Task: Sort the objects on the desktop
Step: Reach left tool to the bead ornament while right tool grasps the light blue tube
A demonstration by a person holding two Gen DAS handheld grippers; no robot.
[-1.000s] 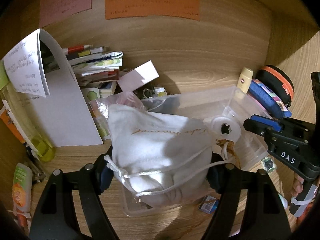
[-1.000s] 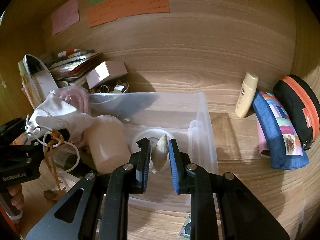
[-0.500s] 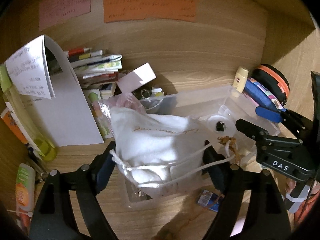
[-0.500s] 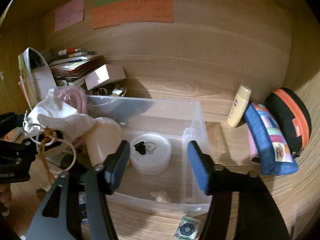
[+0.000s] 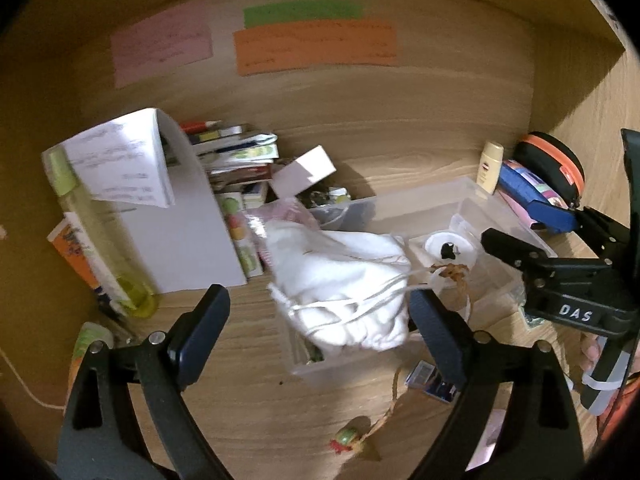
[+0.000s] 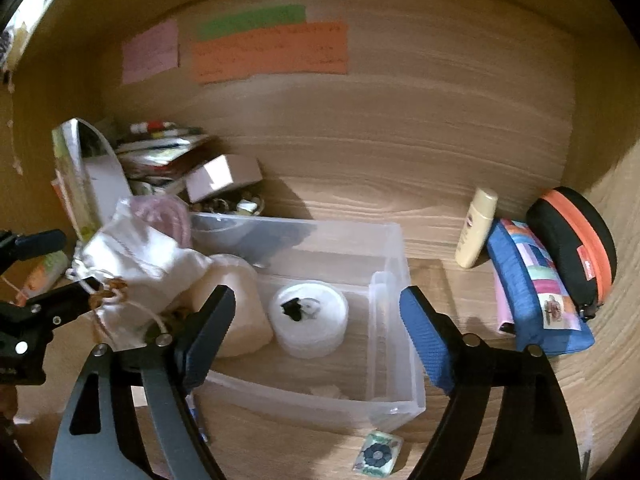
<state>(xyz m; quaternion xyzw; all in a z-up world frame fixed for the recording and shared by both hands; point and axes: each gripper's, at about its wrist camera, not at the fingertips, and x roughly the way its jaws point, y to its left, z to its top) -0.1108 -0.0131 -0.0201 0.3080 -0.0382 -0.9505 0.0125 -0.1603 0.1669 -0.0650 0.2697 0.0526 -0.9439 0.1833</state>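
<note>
The left gripper [image 5: 316, 324] is now seen with its jaws spread wide. A second ago the white drawstring pouch [image 5: 344, 280] was clamped between them; now it is released and left draped over the left end of the clear plastic bin [image 6: 394, 320], partly inside and partly hanging over the rim. Its cord and a brown tassel [image 5: 452, 270] are trailed toward the middle of the bin.

The right gripper [image 6: 316, 336] is likewise held with its jaws wide apart and nothing between them. A second ago a small pale shell-like piece was pinched there; it is now seen lying on the bin floor near the front wall [image 6: 326, 392]. A round white lidded container [image 6: 308, 320] and a pale cylindrical jar [image 6: 236, 304] are also held in the bin.

Two deposits into the bin can therefore be judged complete, and both tools are freed for further picks. Left outside the bin on the desk are a cream tube [image 6: 476, 232], a blue patchwork case [image 6: 536, 284] and a black-and-orange zip case [image 6: 572, 240] toward the right edge, a small floral tile [image 6: 378, 456] just before the bin's front wall, and a beaded charm on a cord [image 5: 348, 438] near the front edge. The pouch may need to be pushed fully in, since it is perched on the rim.
</note>
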